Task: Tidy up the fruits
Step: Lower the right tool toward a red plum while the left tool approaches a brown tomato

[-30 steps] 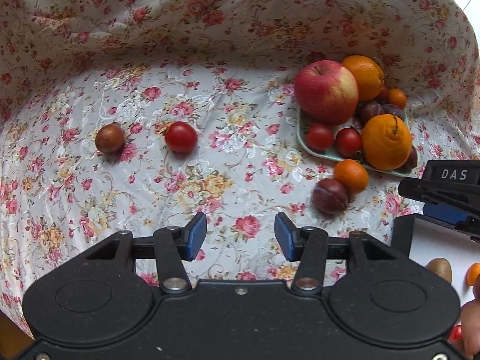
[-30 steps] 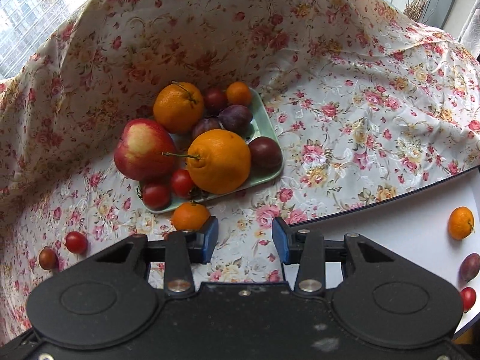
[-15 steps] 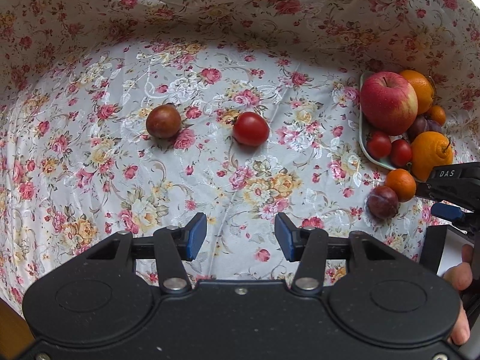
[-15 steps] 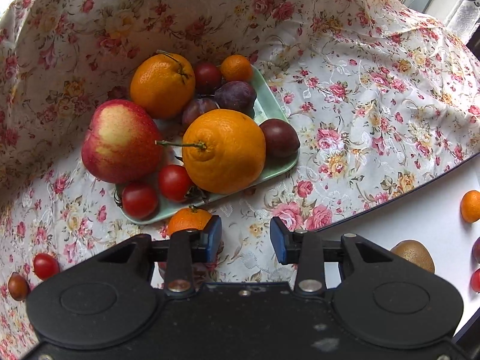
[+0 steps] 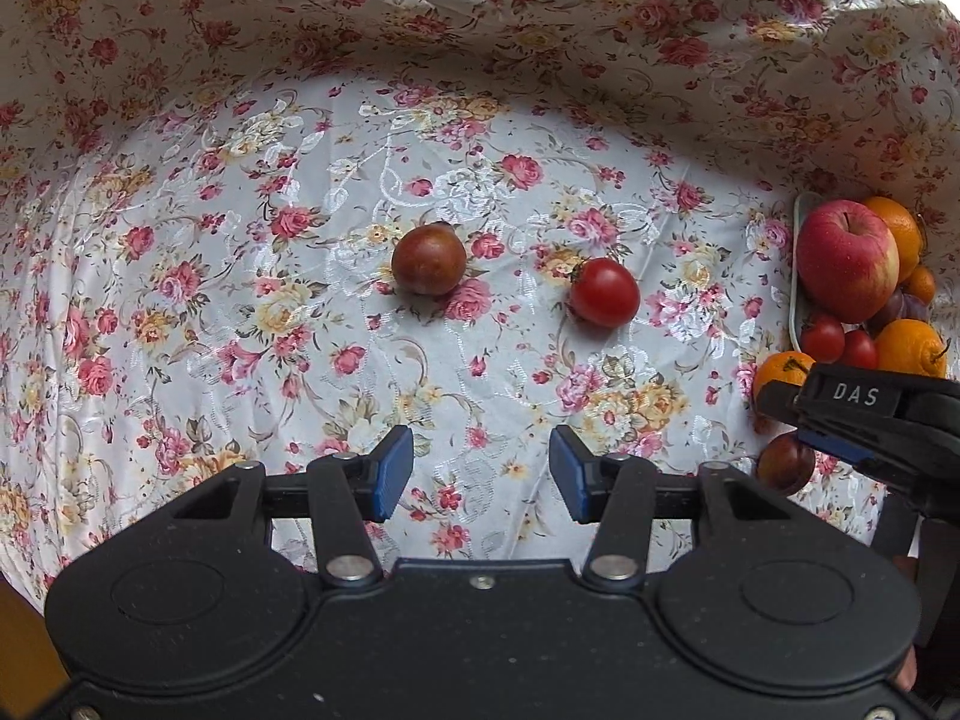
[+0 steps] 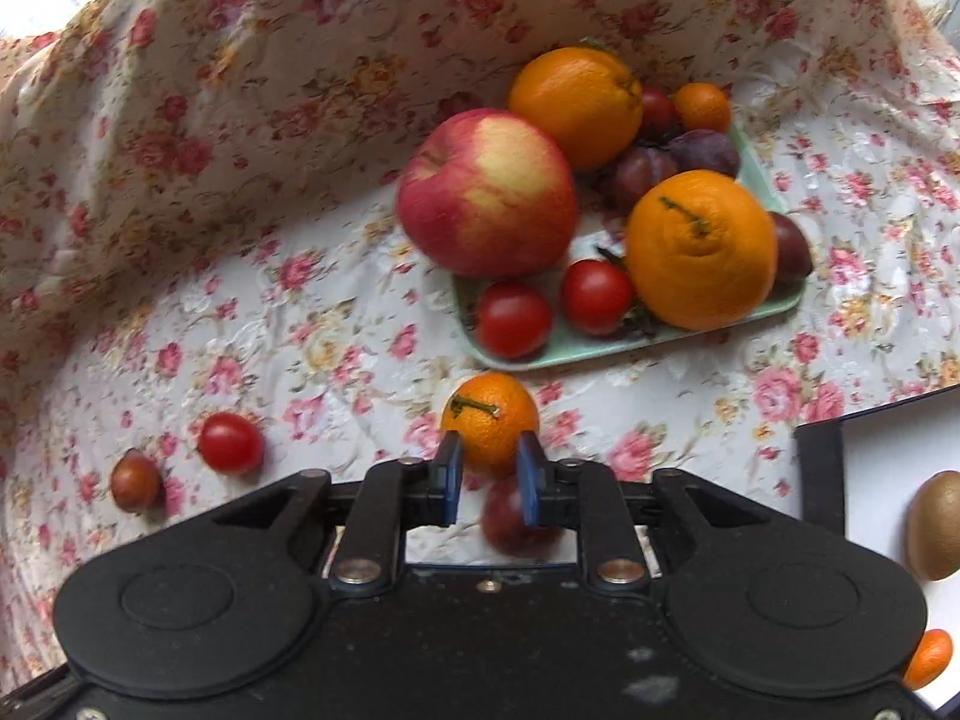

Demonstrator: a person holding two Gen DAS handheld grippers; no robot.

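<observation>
Jaws on your right gripper (image 6: 487,483) are closing, narrower than a second ago, straddling the dark plum (image 6: 510,519) at 6 o'clock from the tray (image 6: 600,351), pads not visibly pressing, while your left gripper (image 5: 481,474) stays half-open, empty, now nearer the brown tomato (image 5: 428,259).

Your green tray (image 6: 606,354) holds an apple (image 6: 486,192), two oranges, plums and tomatoes; a small mandarin (image 6: 489,420) and dark plum (image 6: 510,522) lie just before it, a red tomato (image 5: 603,293) and brownish one (image 5: 429,259) apart.
</observation>
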